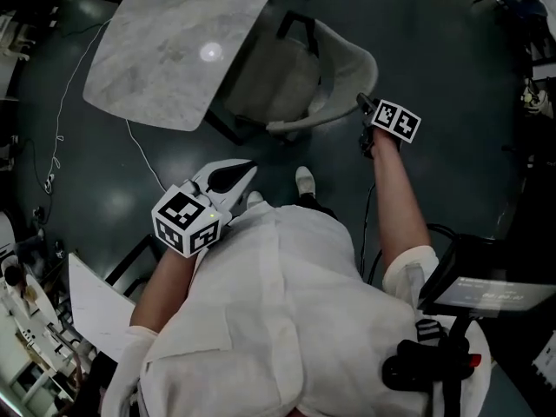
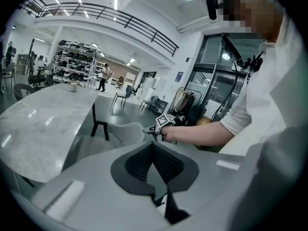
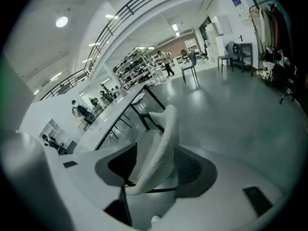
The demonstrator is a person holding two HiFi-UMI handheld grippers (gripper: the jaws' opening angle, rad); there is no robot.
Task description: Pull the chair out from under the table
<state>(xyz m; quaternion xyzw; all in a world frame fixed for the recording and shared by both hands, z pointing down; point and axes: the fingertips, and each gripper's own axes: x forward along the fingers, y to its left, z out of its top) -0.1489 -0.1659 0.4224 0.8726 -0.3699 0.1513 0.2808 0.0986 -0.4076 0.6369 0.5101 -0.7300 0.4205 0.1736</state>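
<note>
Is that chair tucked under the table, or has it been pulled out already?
Partly tucked in. In the head view, the front of the chair seat lies under the table edge; only the backrest side stands clear.

The chair point(image 3: 163, 129) back between the right gripper's point(image 3: 154, 153) jaws looked like pale, matt, finely nubbed cloth. The gripper's shell was smooth, matt grey plastic, and its pads point(image 3: 192, 165) were dark and ribbed. Beyond the jaws, the table point(image 1: 156, 59) top was pale veined stone, polished and mirroring a lamp. The floor point(image 3: 231, 124) was smooth with a faint sheen.
</note>
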